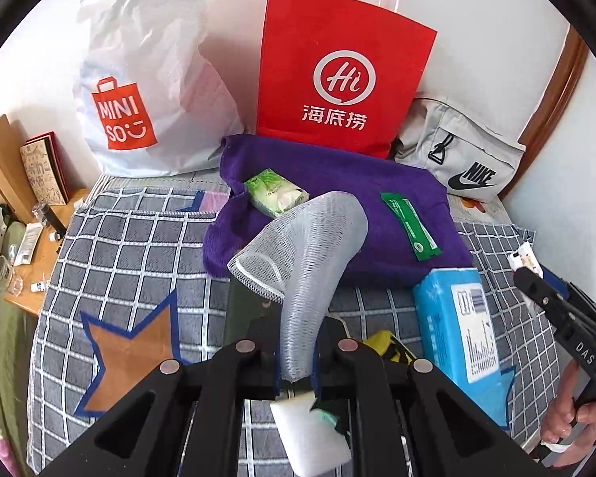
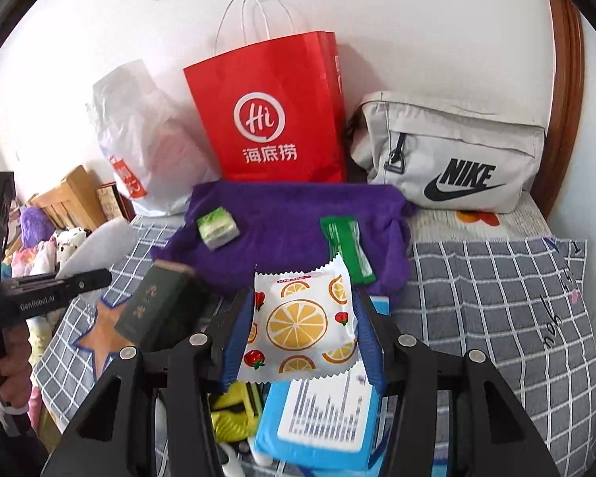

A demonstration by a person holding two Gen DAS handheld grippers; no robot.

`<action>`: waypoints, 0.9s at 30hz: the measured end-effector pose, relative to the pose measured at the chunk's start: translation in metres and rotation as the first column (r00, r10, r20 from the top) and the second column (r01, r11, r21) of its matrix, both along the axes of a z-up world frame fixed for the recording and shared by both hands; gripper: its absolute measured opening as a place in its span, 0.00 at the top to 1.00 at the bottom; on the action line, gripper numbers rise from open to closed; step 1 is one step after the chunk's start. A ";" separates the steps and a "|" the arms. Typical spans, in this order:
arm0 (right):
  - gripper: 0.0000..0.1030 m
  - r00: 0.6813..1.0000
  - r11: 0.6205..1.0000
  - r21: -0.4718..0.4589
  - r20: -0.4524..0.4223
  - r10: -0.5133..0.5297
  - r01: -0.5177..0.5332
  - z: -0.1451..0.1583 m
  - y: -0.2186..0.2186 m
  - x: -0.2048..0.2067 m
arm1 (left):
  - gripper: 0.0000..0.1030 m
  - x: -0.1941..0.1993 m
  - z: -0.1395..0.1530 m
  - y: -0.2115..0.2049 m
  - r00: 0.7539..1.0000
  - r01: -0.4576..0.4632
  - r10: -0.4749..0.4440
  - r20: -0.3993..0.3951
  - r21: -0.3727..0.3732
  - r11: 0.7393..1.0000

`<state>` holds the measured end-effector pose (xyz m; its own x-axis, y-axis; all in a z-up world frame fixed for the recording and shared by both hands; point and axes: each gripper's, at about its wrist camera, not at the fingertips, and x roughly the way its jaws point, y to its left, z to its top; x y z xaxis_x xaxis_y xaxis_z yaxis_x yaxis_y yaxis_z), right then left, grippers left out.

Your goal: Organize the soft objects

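both grippers loaded, most of the sorting still ahead

the left gripper (image 1: 296,357) has its jaws pressed nearly together on the narrow end of a white mesh sleeve (image 1: 306,246), which stands up and flares out above the checked bedcover (image 1: 131,238). the right gripper (image 2: 304,330) is pinching a wet-wipe packet printed with orange slices (image 2: 302,322) across its width, held clear above the bed

on the purple towel (image 2: 282,214) lie a small green tissue pack (image 2: 217,231) and a green sachet (image 2: 347,246), well apart from each other. a blue tissue pack (image 2: 322,417) and a yellow item (image 2: 234,409), too hidden to name, sit below the right gripper, and a dark green box (image 2: 155,306) rests beside the towel

the red paper bag (image 2: 274,111), the white miniso bag (image 1: 139,91) and the grey nike bag (image 2: 453,155) stand against the wall; their insides are not visible, so what is already stowed cannot be told. judging by the loose items on the bed, the task looks early to midway, with two pieces lifted and none visibly put away
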<state>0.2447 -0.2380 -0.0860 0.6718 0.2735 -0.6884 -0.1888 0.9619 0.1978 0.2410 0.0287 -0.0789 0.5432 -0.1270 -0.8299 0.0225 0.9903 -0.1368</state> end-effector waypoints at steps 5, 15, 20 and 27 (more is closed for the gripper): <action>0.52 1.000 1.000 0.010 -0.001 -0.003 0.003 -0.003 0.002 0.026 | 0.90 0.022 -0.004 0.001 1.000 -0.003 0.003 -0.006 0.006 1.000; 0.52 1.000 1.000 0.004 -0.007 0.014 -0.014 -0.009 0.010 0.081 | 0.90 0.073 -0.012 -0.003 1.000 0.009 -0.009 -0.015 0.010 1.000; 0.52 1.000 1.000 -0.011 -0.006 0.021 -0.021 -0.013 0.013 0.108 | 0.90 0.096 -0.014 -0.005 1.000 0.021 -0.021 -0.010 0.013 1.000; 0.52 0.999 1.000 -0.017 -0.035 0.025 -0.026 -0.032 0.017 0.135 | 0.90 0.129 -0.027 -0.010 0.999 0.034 -0.034 -0.027 0.002 0.999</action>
